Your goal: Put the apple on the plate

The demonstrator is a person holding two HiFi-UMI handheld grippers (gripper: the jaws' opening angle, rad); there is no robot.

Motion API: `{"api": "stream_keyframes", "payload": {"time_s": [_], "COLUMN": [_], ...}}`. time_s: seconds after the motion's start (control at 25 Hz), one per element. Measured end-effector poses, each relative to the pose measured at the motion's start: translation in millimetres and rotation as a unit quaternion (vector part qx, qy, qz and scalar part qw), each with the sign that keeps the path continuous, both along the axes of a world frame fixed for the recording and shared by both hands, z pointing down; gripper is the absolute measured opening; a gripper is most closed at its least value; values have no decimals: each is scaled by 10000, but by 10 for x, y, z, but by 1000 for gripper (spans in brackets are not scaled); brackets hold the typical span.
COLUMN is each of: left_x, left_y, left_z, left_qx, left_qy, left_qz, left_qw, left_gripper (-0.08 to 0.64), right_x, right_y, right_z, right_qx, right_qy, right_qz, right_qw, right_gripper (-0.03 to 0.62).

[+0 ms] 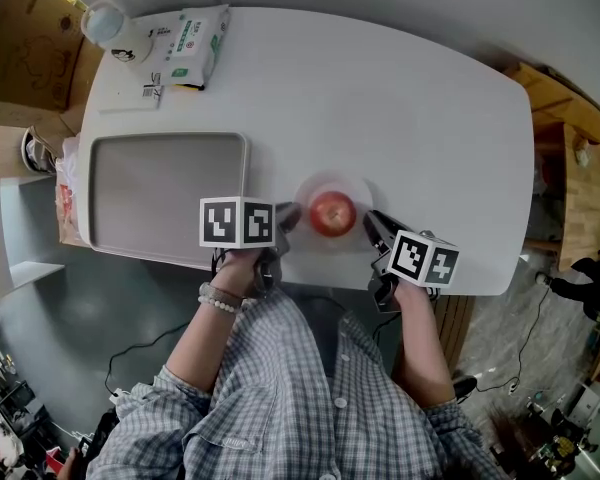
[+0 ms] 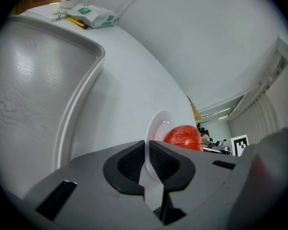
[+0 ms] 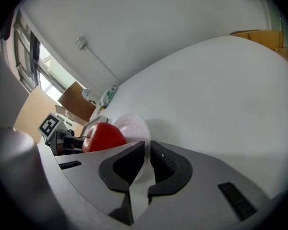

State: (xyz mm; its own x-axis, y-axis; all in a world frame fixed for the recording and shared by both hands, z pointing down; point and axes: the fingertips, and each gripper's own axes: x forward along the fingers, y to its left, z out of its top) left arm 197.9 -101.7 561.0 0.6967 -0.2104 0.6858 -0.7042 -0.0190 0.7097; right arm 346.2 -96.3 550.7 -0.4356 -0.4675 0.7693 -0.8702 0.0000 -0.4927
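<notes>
Head view: apple (image 1: 332, 213) sits on the plate (image 1: 352, 184), near the front edge of the table (image 1: 400, 108), right of the tray (image 1: 165, 183). Left gripper (image 1: 285, 218) comes in at the plate's left rim, right gripper (image 1: 373, 226) at its right rim; the apple lies straight between them, about equally near each. Left gripper view: jaws pinched on the thin white rim of the plate (image 2: 156, 126), which runs up between the pads; apple (image 2: 183, 137) just beyond and to the right of the jaw tips, tray (image 2: 38, 80) off to the left. Right gripper view: the same in mirror, jaws clamped on the plate's rim (image 3: 134, 123), apple (image 3: 103, 137) just beyond and left of the tips, the other gripper's marker cube behind it. Judgement: the apple is already placed, so the task looks done or nearly so. Neither gripper holds the fruit. Any coming move turns on the plate held from two opposite sides; the apple is round and free to roll, so both sides want to stay level together
</notes>
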Motion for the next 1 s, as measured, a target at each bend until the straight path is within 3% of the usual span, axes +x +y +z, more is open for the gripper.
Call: {"api": "stream_keyframes", "payload": {"time_s": [1.0], "left_x": [-350], "left_y": [81], "left_z": [-289], "left_qx": [-143], "left_qy": [241], "left_qz": [-160], "left_qw": [9995], "left_gripper": [34], "right_x": [-353], "right_y": [-6], "right_z": [-313], "right_qx": [-81], "right_qy": [-47], "right_qz": [-242], "right_qw": [9997], "right_gripper": [48]}}
